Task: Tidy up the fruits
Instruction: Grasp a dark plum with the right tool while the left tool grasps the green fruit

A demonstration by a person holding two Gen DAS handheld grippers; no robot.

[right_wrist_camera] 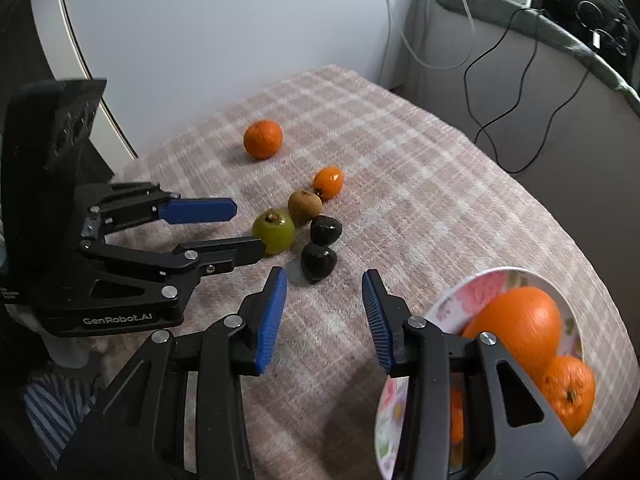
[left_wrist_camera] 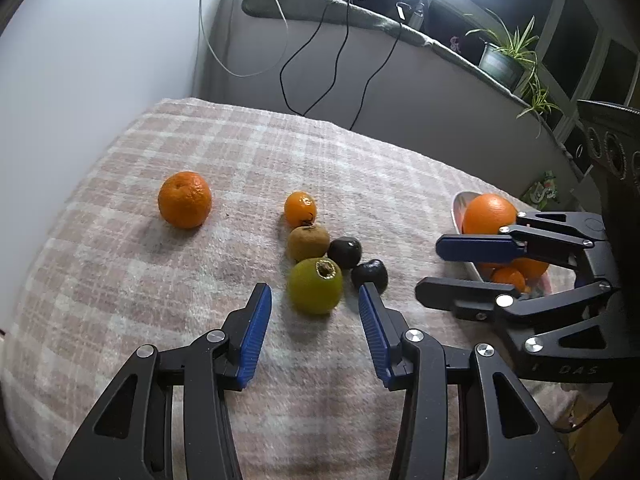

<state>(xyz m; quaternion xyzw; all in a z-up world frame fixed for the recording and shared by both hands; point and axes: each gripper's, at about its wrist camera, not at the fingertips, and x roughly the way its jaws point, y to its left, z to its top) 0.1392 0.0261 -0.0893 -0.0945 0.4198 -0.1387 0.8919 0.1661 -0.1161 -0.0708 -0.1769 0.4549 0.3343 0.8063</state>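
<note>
Green fruit amid kiwi, dark fruits.

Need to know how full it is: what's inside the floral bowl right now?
The floral bowl holds one large orange and a smaller orange beside it. Another orange piece shows behind the right gripper, whose finger covers the rest of the bowl.

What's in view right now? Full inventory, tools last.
blanket: 1, pink and white plaid, covers the table
loose mandarin: 1, orange, alone, far left
small orange fruit: 1, far end of the cluster
brown fruit: 1, cluster middle
green fruit: 1, just ahead of the left tool
dark fruits: 2, blackish, right of the cluster
plate: 1, floral, right side, holds oranges
oranges: at least 3, on the plate
potted plants: 2, green, window ledge
left tool: open, empty
right tool: open, empty
</note>
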